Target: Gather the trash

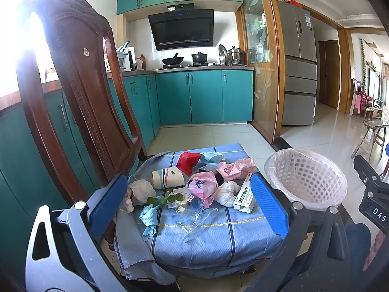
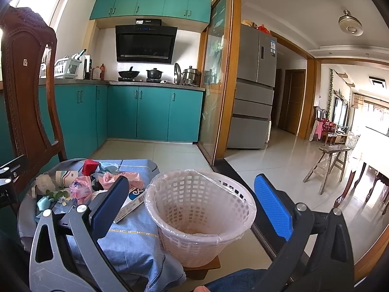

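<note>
Left gripper (image 1: pixel 187 203) spread wide, nothing between its blue pads, hovering over cloth-covered bench (image 1: pixel 209 238). Trash heaped on bench: paper cup (image 1: pixel 167 176) on its side, red bag (image 1: pixel 187 161), pink bags (image 1: pixel 203 187), white tissue wads (image 1: pixel 142 191), medicine box (image 1: pixel 244 198), green sprig (image 1: pixel 165 198). Right gripper (image 2: pixel 192 202) also wide open, empty, above white lattice basket (image 2: pixel 201 209) with plastic liner. Basket just beside bench, at its right. Wooden chair (image 1: pixel 80 85) at left.
</note>
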`<state>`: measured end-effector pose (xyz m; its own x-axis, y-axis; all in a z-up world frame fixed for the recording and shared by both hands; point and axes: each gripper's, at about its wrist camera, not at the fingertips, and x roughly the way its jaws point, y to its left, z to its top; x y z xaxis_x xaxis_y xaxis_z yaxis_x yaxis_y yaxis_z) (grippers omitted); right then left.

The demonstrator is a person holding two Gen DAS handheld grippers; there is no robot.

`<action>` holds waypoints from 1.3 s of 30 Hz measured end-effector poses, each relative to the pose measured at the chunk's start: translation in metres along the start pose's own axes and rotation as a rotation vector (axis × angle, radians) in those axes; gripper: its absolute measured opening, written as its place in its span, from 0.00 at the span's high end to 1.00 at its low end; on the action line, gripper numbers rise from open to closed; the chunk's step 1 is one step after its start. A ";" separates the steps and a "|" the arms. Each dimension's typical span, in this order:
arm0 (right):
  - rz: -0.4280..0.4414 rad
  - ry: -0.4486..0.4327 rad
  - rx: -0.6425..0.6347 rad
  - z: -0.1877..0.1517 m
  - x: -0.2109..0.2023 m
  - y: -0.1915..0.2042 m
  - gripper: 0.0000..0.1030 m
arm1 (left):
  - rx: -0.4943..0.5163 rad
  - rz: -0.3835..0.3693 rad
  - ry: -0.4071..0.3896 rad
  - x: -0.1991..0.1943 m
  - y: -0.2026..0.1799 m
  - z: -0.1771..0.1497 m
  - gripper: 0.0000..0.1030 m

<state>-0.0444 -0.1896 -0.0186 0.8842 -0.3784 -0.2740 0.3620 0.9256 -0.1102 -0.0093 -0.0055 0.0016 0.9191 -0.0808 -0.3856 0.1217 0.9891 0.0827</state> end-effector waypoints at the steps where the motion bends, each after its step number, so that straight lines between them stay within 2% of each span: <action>1: 0.001 0.001 -0.001 0.000 0.000 0.000 0.02 | 0.001 0.001 0.001 0.000 0.000 0.000 0.02; 39: 0.009 0.003 0.005 -0.001 -0.007 -0.003 0.02 | -0.015 0.014 0.004 0.003 0.005 -0.006 0.02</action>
<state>-0.0519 -0.1902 -0.0172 0.8866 -0.3696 -0.2782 0.3550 0.9292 -0.1032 -0.0085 -0.0002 -0.0044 0.9191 -0.0669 -0.3883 0.1035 0.9919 0.0739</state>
